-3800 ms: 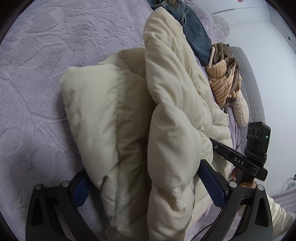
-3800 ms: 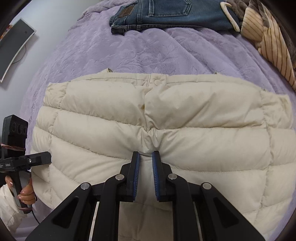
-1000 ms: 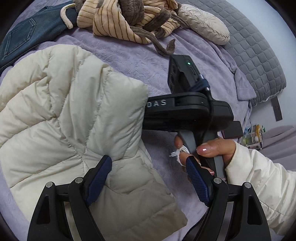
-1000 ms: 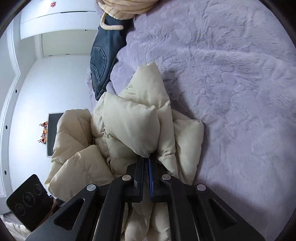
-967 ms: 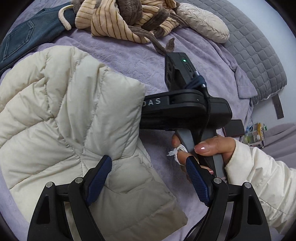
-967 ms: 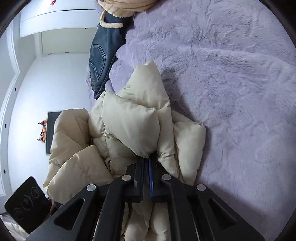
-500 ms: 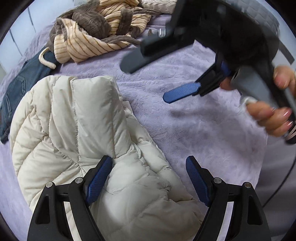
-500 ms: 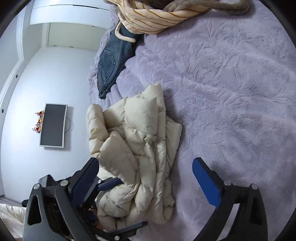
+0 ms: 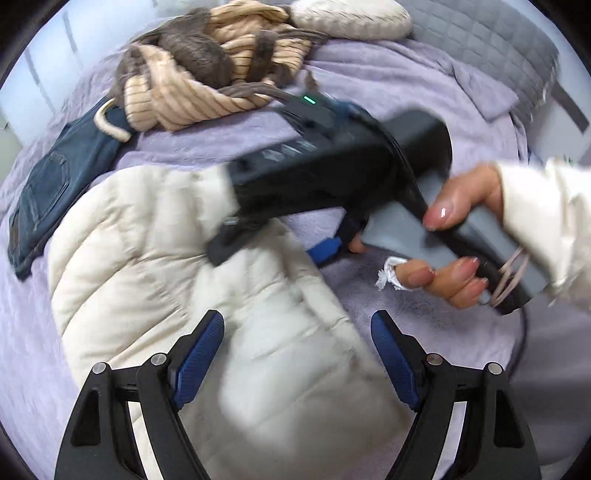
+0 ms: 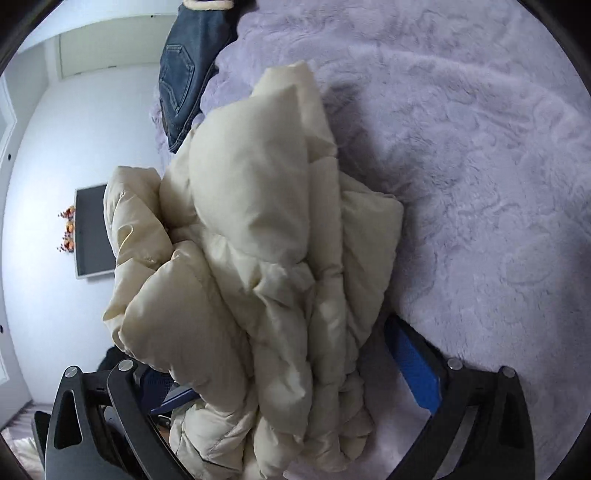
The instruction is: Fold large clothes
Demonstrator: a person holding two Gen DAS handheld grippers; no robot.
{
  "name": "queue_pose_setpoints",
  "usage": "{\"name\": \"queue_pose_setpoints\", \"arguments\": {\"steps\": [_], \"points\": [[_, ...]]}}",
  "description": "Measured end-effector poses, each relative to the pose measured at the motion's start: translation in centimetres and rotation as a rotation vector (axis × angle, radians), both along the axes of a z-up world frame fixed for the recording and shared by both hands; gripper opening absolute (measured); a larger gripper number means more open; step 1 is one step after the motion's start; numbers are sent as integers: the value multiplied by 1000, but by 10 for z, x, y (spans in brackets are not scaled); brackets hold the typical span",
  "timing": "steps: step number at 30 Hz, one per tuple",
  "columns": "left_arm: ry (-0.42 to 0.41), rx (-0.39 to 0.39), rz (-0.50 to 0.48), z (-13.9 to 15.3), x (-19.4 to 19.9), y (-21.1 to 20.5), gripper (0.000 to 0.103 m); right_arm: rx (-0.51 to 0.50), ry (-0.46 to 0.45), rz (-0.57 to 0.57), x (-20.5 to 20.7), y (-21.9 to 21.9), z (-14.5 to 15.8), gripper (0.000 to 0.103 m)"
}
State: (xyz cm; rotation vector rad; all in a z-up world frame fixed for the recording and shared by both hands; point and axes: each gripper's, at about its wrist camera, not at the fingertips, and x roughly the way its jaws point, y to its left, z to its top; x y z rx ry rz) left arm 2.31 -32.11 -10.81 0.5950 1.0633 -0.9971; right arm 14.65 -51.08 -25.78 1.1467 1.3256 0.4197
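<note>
A cream puffer jacket [image 9: 155,266] lies folded in a bundle on the lilac bedspread [image 10: 480,184]. My left gripper [image 9: 295,358] hovers over the jacket's near end, open, with padded fabric under the gap and neither blue pad pressing it. A hand [image 9: 454,221] in a cream sleeve holds the right gripper's black body across the jacket's top in the left wrist view, blurred. In the right wrist view the right gripper [image 10: 291,384] stands wide open around the jacket bundle [image 10: 258,229]. Its right pad [image 10: 413,369] is clear of the fabric and its left pad is mostly hidden behind it.
Blue jeans [image 9: 55,177] lie beyond the jacket, with a beige and brown striped garment [image 9: 207,74] and a cream pillow [image 9: 351,18] farther back. A grey quilted cover [image 9: 498,48] lies at the far right. A dark screen [image 10: 90,236] hangs on the white wall.
The right gripper let go of the jacket fold and opened wide, drew back, then came in close around the bundle. The left gripper rolled and lifted slightly, still open.
</note>
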Motion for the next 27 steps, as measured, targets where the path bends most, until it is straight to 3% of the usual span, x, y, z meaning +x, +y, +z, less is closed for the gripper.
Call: {"name": "queue_pose_setpoints", "arguments": {"steps": [4,6,10,12,16,19,23,27], "points": [[125,-78,158,26,38,34,84,10,-11,-7,-3,-1,-6,102],[172,-109,255,33,60,57,101,1,-11,6,-3,0,-6,102],[241,-164,453,33,101,102,101,-5,-15,5,-3,2,-5,102],[312,-177,535,15,125,126,101,-6,-19,3,-4,1,-6,102],[534,-214,663,-46,165,163,101,-6,-19,2,-7,0,-5,102],[651,-241,670,-86,172,167,101,-8,-21,-2,-8,-1,-6,102],[783,-320,645,-113,171,156,101,-12,-17,-9,-8,1,-6,102],[786,-295,611,-123,167,131,101,-7,-4,-33,-9,7,-2,102]]}}
